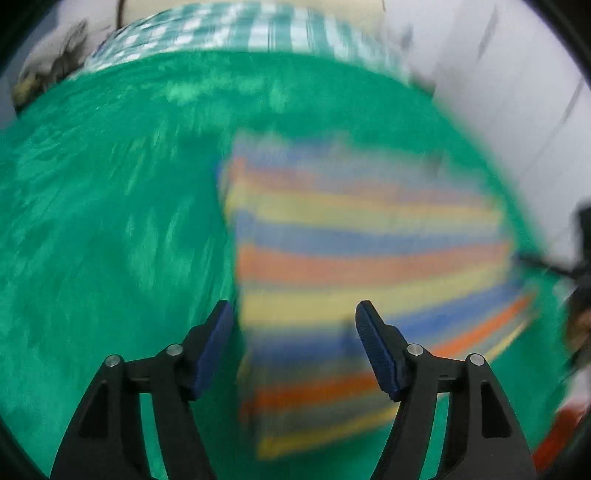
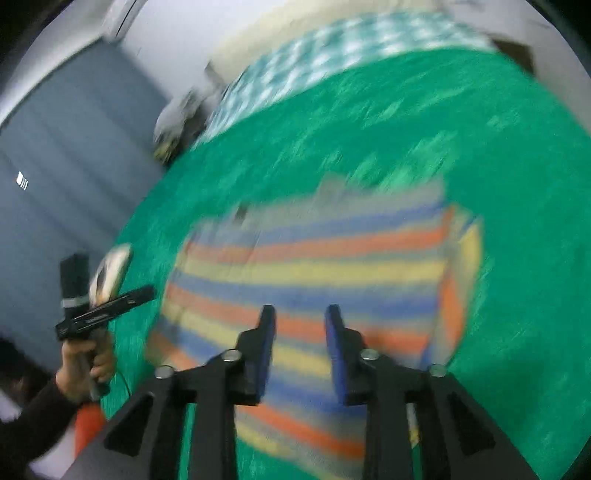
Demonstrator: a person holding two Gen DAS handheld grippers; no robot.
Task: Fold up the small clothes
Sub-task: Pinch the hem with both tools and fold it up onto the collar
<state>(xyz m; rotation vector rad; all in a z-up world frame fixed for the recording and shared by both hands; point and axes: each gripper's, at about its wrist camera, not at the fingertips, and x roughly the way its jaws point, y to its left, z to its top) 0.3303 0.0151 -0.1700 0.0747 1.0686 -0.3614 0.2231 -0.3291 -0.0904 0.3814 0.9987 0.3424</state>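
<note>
A striped garment [image 1: 369, 240] in orange, yellow and blue lies folded flat on a green cloth [image 1: 110, 221]. Both views are blurred. My left gripper [image 1: 294, 306] hovers over the garment's near left edge, open wide, with nothing between its blue pads. In the right wrist view the same garment [image 2: 314, 273] fills the middle, one side turned over at its right edge. My right gripper [image 2: 300, 310] is above its near part, jaws open a little and nothing pinched. At the left edge of that view a hand [image 2: 83, 363] holds the left gripper's handle beside the garment.
The green cloth [image 2: 517, 184] spreads wide around the garment. A green-and-white checked cloth [image 1: 258, 29] lies beyond its far edge. A pale wall [image 1: 498, 74] stands to the right. Something red [image 2: 86, 424] sits at the near edge by the hand.
</note>
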